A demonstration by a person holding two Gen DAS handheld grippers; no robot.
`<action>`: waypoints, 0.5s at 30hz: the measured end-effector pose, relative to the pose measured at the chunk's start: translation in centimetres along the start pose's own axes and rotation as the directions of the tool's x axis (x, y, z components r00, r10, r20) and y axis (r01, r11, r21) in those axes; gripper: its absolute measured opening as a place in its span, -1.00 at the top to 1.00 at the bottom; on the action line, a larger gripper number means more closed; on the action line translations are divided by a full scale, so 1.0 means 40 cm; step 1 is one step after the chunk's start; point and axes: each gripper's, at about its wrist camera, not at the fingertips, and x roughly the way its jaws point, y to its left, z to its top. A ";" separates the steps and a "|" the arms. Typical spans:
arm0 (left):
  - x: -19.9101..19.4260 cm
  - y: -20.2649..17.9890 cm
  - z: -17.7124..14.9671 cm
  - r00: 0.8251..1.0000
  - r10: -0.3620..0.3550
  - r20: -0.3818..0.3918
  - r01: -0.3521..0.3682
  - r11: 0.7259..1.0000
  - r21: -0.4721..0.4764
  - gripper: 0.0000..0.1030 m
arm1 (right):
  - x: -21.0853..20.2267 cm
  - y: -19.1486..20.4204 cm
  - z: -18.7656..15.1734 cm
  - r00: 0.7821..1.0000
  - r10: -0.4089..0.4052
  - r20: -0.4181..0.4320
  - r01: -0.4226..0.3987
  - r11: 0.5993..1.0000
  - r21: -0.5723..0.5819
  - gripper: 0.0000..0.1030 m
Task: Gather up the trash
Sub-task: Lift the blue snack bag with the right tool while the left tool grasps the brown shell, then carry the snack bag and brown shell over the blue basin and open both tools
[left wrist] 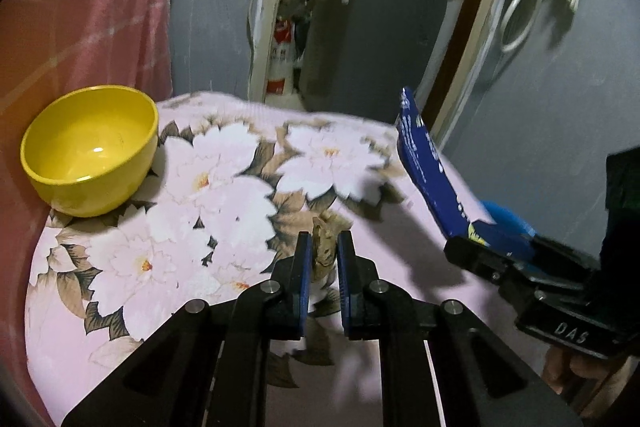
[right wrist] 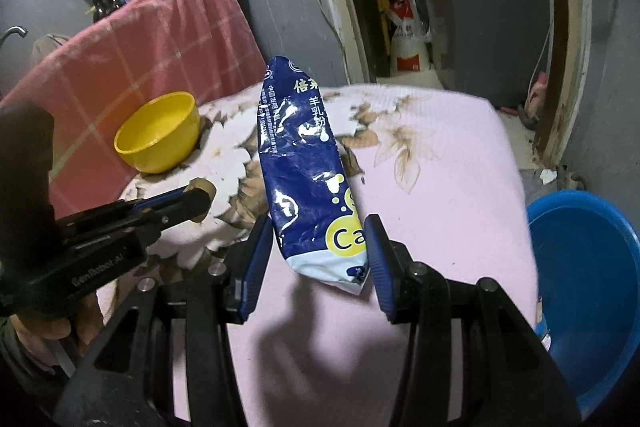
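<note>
My right gripper [right wrist: 318,247] is shut on a blue and white milk-powder packet [right wrist: 308,171] and holds it up above the floral pink cloth; the packet also shows in the left wrist view [left wrist: 430,167], with the right gripper [left wrist: 496,247] at its lower end. My left gripper [left wrist: 325,247] is shut on a small brown crumpled scrap [left wrist: 323,247], just above the cloth. In the right wrist view the left gripper [right wrist: 200,199] sits left of the packet with the brown scrap [right wrist: 204,187] at its tip.
A yellow bowl [left wrist: 90,151] stands on the cloth's far left [right wrist: 158,133]. A blue basin [right wrist: 592,291] sits on the floor right of the table. The cloth-covered table [right wrist: 440,187] drops off at the right edge. A pink plaid cover [right wrist: 140,59] rises behind the bowl.
</note>
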 end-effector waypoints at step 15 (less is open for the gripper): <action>-0.194 -0.136 0.073 0.955 -0.065 0.288 0.053 0.997 0.049 0.81 | -0.237 0.013 0.030 0.950 -0.053 0.307 0.065 0.998 -0.027 -0.04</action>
